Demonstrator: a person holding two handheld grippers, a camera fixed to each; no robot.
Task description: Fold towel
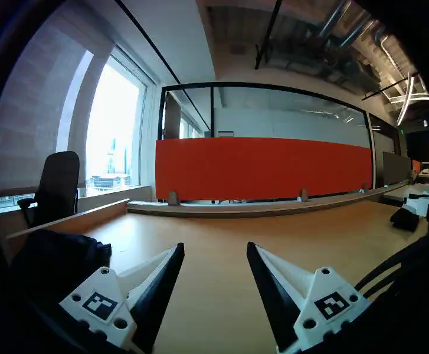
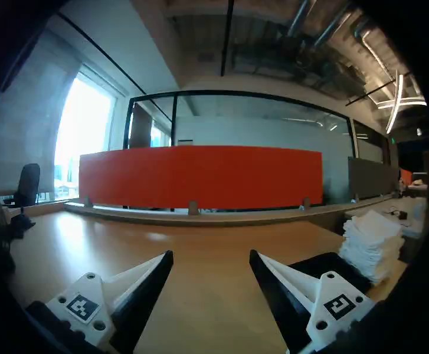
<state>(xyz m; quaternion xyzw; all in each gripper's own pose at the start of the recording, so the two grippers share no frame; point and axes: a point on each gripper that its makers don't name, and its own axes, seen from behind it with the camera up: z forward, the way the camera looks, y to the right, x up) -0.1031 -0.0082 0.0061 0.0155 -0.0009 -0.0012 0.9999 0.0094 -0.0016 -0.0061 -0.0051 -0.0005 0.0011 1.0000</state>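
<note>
In the right gripper view a stack of folded white towels (image 2: 372,243) stands on the wooden table (image 2: 214,248) at the right, resting partly on a black object (image 2: 326,265). My right gripper (image 2: 211,259) is open above the bare table, left of that stack, with nothing between its fingers. In the left gripper view my left gripper (image 1: 214,251) is also open and holds nothing, low over the wooden table (image 1: 244,236).
An orange partition (image 1: 261,168) runs along the table's far edge. A black bag (image 1: 55,259) lies at the left in the left gripper view and a small black object (image 1: 404,219) at the right. An office chair (image 1: 55,189) stands by the window.
</note>
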